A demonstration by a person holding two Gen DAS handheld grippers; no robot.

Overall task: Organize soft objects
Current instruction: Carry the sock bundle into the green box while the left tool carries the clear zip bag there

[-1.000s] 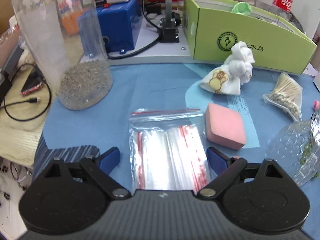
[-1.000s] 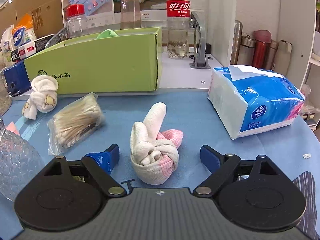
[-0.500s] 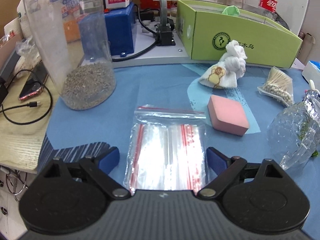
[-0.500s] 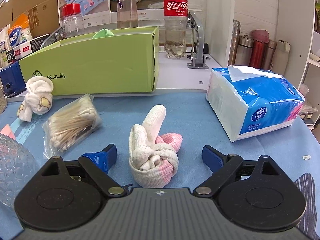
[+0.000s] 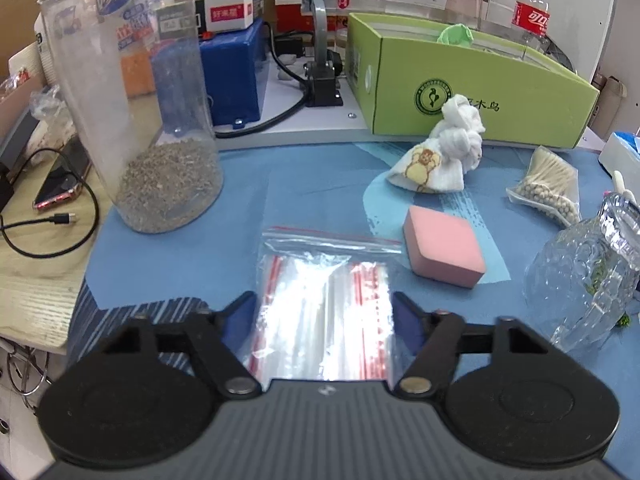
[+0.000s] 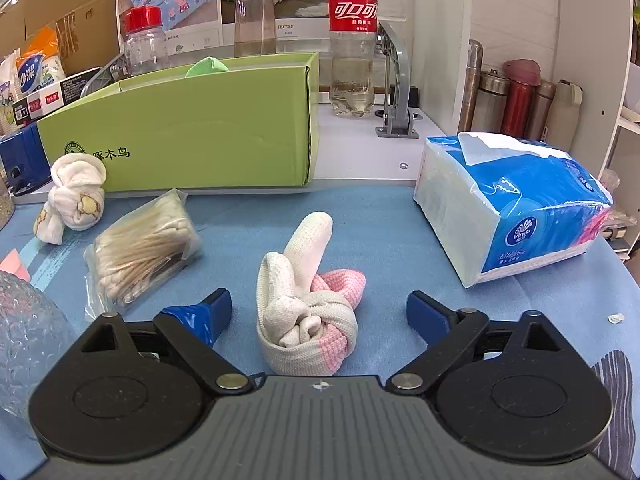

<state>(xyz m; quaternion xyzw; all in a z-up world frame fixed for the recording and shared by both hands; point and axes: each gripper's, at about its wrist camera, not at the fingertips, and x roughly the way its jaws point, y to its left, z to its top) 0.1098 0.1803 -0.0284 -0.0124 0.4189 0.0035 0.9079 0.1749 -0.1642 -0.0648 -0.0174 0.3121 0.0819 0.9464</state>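
Left gripper (image 5: 323,322) jaws just drawn inward, now flanking clear red-striped zip-bag stack (image 5: 325,304) on blue cloth-covered table (image 5: 248,184); contact unclear. Right gripper (image 6: 319,312) spread wide around knotted cream-pink sock bundle (image 6: 310,308), untouched.

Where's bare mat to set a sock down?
Free: between the grain jar and cartoon sock bundle; between the knotted pink sock and tissue pack. Crowded: around the sponge, swab bag, glass jar.
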